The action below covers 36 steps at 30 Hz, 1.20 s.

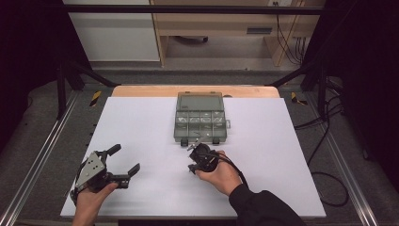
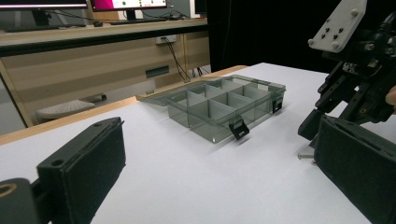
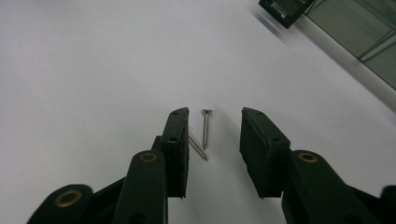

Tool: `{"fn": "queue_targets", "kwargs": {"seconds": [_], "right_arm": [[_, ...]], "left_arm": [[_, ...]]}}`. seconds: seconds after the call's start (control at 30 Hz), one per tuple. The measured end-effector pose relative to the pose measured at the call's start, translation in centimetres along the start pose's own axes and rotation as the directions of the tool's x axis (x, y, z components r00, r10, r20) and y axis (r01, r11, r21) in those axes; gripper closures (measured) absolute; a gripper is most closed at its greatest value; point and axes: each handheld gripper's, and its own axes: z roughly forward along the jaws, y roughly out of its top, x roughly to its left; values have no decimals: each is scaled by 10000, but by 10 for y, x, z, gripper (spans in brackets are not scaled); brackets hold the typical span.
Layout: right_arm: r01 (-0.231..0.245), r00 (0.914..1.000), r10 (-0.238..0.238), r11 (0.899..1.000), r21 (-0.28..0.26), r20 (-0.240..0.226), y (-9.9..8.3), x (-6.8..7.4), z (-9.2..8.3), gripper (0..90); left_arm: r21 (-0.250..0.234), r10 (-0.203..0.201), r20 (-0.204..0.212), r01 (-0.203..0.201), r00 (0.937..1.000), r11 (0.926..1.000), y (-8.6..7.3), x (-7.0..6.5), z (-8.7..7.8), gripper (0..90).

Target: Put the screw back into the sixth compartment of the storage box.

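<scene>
My right claw view resolves two screws (image 3: pixel 204 129) between my right claw's (image 1: pixel 196 149) unclenched jaws, tilted at the counter (image 1: pixel 141 122); left claw (image 1: pixel 123 161) released.

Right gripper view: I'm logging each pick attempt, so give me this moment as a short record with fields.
work surface: white table top
target: two screws lying on the table, one partly behind a pad
right gripper: pointing down over the screws, jaws partly closed, one on each side, pads not pressing on them
left gripper: open, nothing between its jaws, resting at the table's left
organiser box: clear, lid open, beyond the right gripper; contents cannot be told
</scene>
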Motion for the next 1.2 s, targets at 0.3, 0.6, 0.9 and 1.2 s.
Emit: {"fn": "queue_targets", "kwargs": {"seconds": [0.3,0.6,0.9,1.2], "right_arm": [[94,9999,-95,9999,83,86,2,-1,6,749],[-61,10000,61,9999,113,24,4,3,13,781],[48,9999,-51,9997,236,109,4,1,17,860],[-35,10000,35,9998,172,33,4,0,17,878]], "left_arm": [[18,6,26,-6,10000,10000,0,0,1,19],[15,12,34,-12,10000,10000,0,-1,1,19],[48,39,65,-39,10000,10000,0,-1,1,19],[33,-16,65,16,10000,10000,0,-1,2,19]]}}
